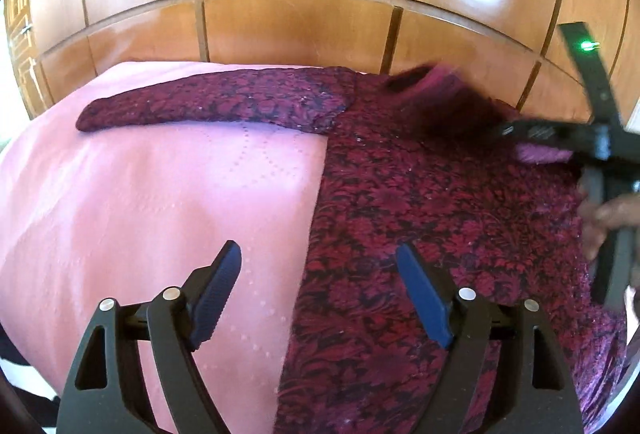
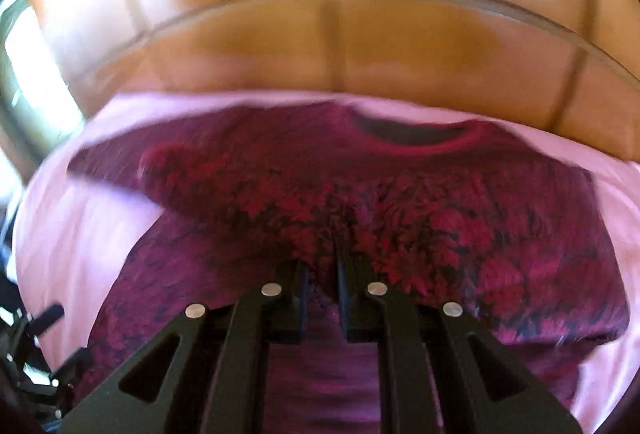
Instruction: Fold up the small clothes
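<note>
A dark red top with a floral print (image 1: 440, 202) lies spread on a pink bed cover (image 1: 160, 194). One long sleeve (image 1: 208, 102) stretches out to the left. My left gripper (image 1: 318, 248) hovers open over the top's left edge, with nothing between its blue pads. My right gripper (image 1: 508, 130) comes in from the right, shut on a blurred fold of the top's other sleeve (image 1: 440, 102), lifted near the neckline. In the right wrist view the right gripper (image 2: 322, 246) has its fingers close together with cloth of the top (image 2: 440, 202) bunched at their tips.
Glossy wooden wardrobe panels (image 1: 300, 26) stand right behind the bed. A hand (image 1: 608, 214) grips the right tool at the right edge. The pink cover (image 2: 80, 234) shows bare to the left of the top.
</note>
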Available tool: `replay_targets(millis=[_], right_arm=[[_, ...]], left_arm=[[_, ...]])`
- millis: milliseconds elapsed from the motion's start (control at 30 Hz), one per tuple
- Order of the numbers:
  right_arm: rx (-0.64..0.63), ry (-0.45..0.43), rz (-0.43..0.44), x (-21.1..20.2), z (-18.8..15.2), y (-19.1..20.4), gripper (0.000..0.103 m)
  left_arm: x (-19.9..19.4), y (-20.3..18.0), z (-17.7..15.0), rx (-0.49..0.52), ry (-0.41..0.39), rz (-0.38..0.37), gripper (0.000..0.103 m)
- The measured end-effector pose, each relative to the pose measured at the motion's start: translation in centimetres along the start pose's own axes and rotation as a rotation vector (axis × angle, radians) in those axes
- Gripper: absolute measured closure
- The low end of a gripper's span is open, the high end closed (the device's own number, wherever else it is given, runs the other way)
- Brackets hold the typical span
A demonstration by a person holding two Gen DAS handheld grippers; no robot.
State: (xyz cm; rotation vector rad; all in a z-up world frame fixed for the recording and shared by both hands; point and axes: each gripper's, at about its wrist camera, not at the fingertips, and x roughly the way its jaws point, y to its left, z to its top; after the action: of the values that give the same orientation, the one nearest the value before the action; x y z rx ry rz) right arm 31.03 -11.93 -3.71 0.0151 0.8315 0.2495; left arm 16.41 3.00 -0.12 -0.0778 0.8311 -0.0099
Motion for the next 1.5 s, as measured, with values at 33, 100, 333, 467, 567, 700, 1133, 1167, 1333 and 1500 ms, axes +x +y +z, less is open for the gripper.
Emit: replay_targets(millis=[33, 100, 333, 467, 567, 700, 1133, 1167, 1333, 1500], right_arm=[[-0.023, 0.004, 0.010, 0.4, -0.2, 1.5, 0.092], [-0.027, 0.008, 0.035, 0.5, -0.4, 2.5, 0.088], [0.041, -0.058, 0.087, -5.2, -2.2, -0.4, 0.042], [0.114, -0.100, 0.091, -10.4, -4.6, -2.9, 0.034], [0.191, -0.112, 0.055, -13.2, -7.0, -6.0, 0.033], [0.310, -0.128, -0.013, -15.4, -9.9, -10.4, 0.031], [0.506, -0.188, -0.108, -16.7, -10.8, -18.1, 0.058], [0.502, -0.190, -0.107, -16.3, -10.7, -18.1, 0.058], [0.399, -0.189, -0.087, -15.0, -7.2, -16.1, 0.058], [0.331, -0.142, -0.104, -11.4, -3.4, -14.4, 0.059]], left_arm=[[0.0, 0.1, 0.0, 0.000, 0.000, -0.001, 0.024], [-0.2, 0.3, 0.0, 0.006, -0.004, 0.005, 0.024], [0.0, 0.4, 0.4, 0.016, -0.006, -0.014, 0.024], [0.6, 0.5, 0.9, 0.004, 0.014, -0.036, 0.024], [1.0, 0.7, 1.9, -0.031, 0.028, -0.096, 0.024], [2.2, 0.7, 4.0, -0.087, 0.046, -0.182, 0.024], [9.6, -1.5, 8.9, -0.149, 0.161, -0.300, 0.065], [9.9, -1.8, 9.1, -0.125, 0.153, -0.274, 0.088], [8.6, -1.6, 11.2, -0.098, 0.061, -0.296, 0.094], [6.6, -2.4, 14.1, -0.028, -0.082, -0.317, 0.094]])
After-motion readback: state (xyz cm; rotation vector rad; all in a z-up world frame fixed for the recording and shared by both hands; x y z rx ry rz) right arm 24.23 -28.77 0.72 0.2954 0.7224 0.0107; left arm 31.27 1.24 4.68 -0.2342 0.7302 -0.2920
